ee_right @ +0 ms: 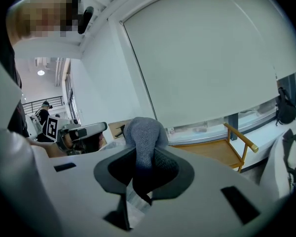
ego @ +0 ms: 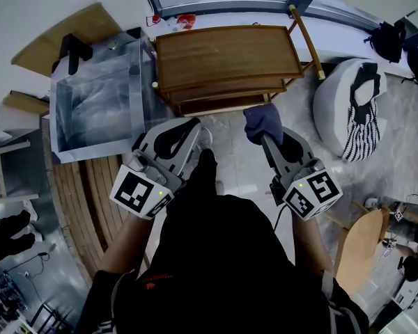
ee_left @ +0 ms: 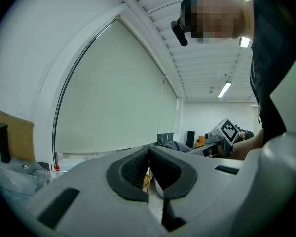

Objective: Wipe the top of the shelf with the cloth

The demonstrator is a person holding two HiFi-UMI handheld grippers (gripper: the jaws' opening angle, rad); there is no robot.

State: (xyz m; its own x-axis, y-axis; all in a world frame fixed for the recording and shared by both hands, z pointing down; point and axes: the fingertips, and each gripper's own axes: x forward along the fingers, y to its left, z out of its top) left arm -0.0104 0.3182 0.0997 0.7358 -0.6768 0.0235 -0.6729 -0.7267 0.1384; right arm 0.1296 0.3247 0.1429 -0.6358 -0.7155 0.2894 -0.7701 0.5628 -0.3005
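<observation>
Currently the cloth point(ego: 262, 122) is clamped in the jaws of the right gripper point(ego: 266, 141), just short of the near edge of the shelf point(ego: 226, 56); the left gripper point(ego: 187, 136) is pressed closed, empty. Wiping is judged not yet begun: a reach onto the top is needed

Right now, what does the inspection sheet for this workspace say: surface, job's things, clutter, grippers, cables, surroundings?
Surface: the top of the wooden shelf is bare, and nothing is touching it.
Job's things: the grey-blue cloth is bunched up and held short of the shelf's front edge.
Clutter: a clear plastic box stands by the shelf's left end.
Grippers: the left gripper has its jaws together and is empty. The right gripper is shut on the cloth.
Cables: nothing seen on or near the shelf.
Surroundings: a window ledge lies behind the shelf, and a white beanbag with striped fabric on it sits to the right.
</observation>
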